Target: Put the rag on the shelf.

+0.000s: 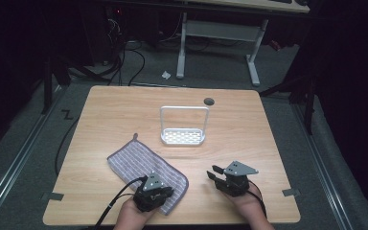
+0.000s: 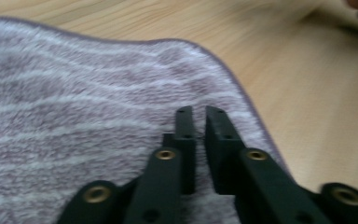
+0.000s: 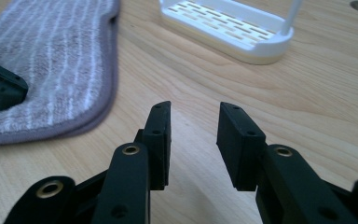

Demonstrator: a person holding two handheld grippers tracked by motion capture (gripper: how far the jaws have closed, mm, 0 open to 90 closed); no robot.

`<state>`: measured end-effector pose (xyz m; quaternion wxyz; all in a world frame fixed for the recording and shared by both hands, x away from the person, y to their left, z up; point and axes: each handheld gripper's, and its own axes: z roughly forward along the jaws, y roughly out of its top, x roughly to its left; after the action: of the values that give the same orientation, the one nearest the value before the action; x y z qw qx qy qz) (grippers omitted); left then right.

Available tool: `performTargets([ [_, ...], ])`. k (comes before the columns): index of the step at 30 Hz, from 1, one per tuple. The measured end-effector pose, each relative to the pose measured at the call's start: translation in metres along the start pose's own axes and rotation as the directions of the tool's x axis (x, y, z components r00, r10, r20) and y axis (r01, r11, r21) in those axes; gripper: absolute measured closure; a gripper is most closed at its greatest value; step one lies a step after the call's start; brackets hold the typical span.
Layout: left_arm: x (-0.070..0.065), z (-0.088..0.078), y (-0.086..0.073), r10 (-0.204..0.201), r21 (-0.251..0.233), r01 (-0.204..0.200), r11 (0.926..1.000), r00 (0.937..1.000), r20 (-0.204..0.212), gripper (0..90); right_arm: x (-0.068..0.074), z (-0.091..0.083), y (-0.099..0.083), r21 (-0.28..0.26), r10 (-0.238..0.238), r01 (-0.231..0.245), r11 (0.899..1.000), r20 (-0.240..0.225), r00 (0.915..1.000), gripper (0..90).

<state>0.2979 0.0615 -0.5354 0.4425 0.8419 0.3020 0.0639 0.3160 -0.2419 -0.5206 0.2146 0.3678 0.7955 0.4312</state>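
Observation:
A grey cloth (image 1: 139, 163) with thin white stripes lies folded on the wooden table (image 1: 124, 110), front left of centre. My left gripper (image 1: 159, 184) hovers over the cloth's near right corner. In the left gripper view its jaws (image 2: 199, 112) stand a narrow gap apart above the cloth (image 2: 74, 93), with nothing between them. My right gripper (image 1: 212, 172) is over bare wood to the right of the cloth. In the right gripper view it (image 3: 193, 109) is open and empty, and the cloth (image 3: 51, 56) lies to its left.
A small white rack (image 1: 182, 137) with a slotted base and a tall hoop handle stands upright at the table's middle, also ahead in the right gripper view (image 3: 228, 28). A round cable hole (image 1: 209, 101) sits near the far edge. Desk legs and cables lie on the floor beyond.

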Motion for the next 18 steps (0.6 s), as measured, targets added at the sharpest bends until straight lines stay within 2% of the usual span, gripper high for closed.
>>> performTargets([
  [2, 0.002, -0.012, -0.001, 0.005, -0.048, -0.005, 0.9988, 0.9999, -0.014, 72.5, 0.011, 0.005, 0.003, -0.002, -0.028, 0.028, 1.000, -0.023, 0.9993, 67.2],
  [3, 0.006, -0.019, -0.002, -0.002, -0.072, 0.000, 0.9974, 0.9997, -0.024, 72.5, 0.011, 0.005, 0.003, -0.002, -0.028, 0.028, 1.000, -0.023, 0.9993, 67.2],
  [5, 0.018, -0.033, -0.007, -0.043, -0.107, 0.037, 0.9935, 0.9975, -0.056, 67.3, 0.022, 0.010, 0.008, -0.005, -0.051, 0.050, 0.999, -0.054, 0.9972, 70.9],
  [7, 0.033, -0.044, -0.013, -0.100, -0.128, 0.086, 0.9880, 0.9888, -0.111, 64.9, 0.031, 0.015, 0.013, 0.001, -0.081, 0.082, 0.997, -0.085, 0.9930, 74.7],
  [8, 0.039, -0.049, -0.015, -0.122, -0.130, 0.103, 0.9862, 0.9817, -0.147, 64.5, 0.036, 0.018, 0.016, 0.001, -0.088, 0.088, 0.996, -0.096, 0.9916, 78.4],
  [11, 0.053, -0.058, -0.020, -0.162, -0.141, 0.134, 0.9809, 0.9648, -0.207, 66.4, 0.048, 0.030, 0.023, 0.026, -0.122, 0.126, 0.992, -0.116, 0.9857, 88.7],
  [13, 0.059, -0.061, -0.022, -0.192, -0.150, 0.162, 0.9754, 0.9578, -0.214, 68.2, 0.053, 0.039, 0.027, 0.045, -0.132, 0.139, 0.989, -0.135, 0.9821, 90.0],
  [15, 0.061, -0.061, -0.023, -0.208, -0.151, 0.179, 0.9722, 0.9567, -0.203, 70.1, 0.057, 0.048, 0.030, 0.056, -0.135, 0.144, 0.988, -0.144, 0.9804, 90.0],
  [18, 0.062, -0.058, -0.024, -0.214, -0.131, 0.190, 0.9729, 0.9568, -0.197, 70.8, 0.060, 0.063, 0.033, 0.087, -0.140, 0.155, 0.984, -0.156, 0.9778, 90.0],
])
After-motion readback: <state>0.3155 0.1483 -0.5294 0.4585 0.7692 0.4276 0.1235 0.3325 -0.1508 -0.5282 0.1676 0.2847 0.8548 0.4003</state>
